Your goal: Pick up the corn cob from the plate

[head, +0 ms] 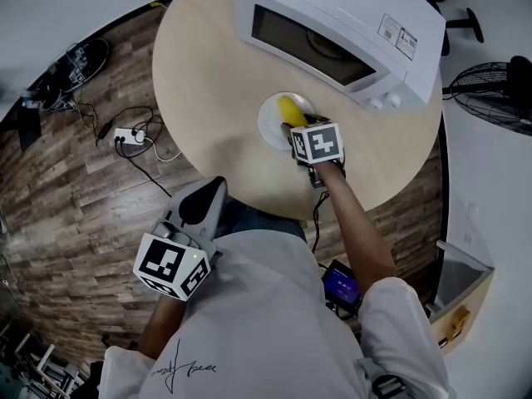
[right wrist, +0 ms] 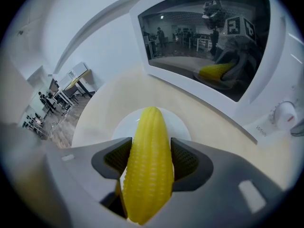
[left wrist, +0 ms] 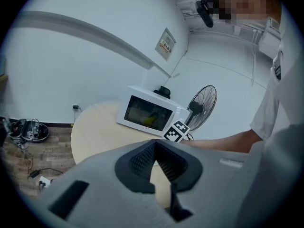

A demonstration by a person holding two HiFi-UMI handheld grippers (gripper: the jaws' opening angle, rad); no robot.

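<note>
A yellow corn cob (right wrist: 149, 165) lies lengthwise between the pads of my right gripper (right wrist: 150, 146), which is shut on it, directly over the small white plate (right wrist: 180, 125). In the head view the corn cob (head: 288, 109) sticks out past the right gripper (head: 293, 128) above the plate (head: 268, 123), just in front of the microwave. I cannot tell whether the cob still touches the plate. My left gripper (head: 213, 188) hangs at the table's near edge by the person's body. In the left gripper view, the left gripper (left wrist: 155, 148) is shut with nothing in it.
A white microwave (head: 332, 32) with its door closed stands at the back of the round wooden table (head: 208, 90), close behind the plate; its glass mirrors the corn. A fan (head: 499, 90) stands to the right. Cables and a power strip (head: 129, 137) lie on the floor at left.
</note>
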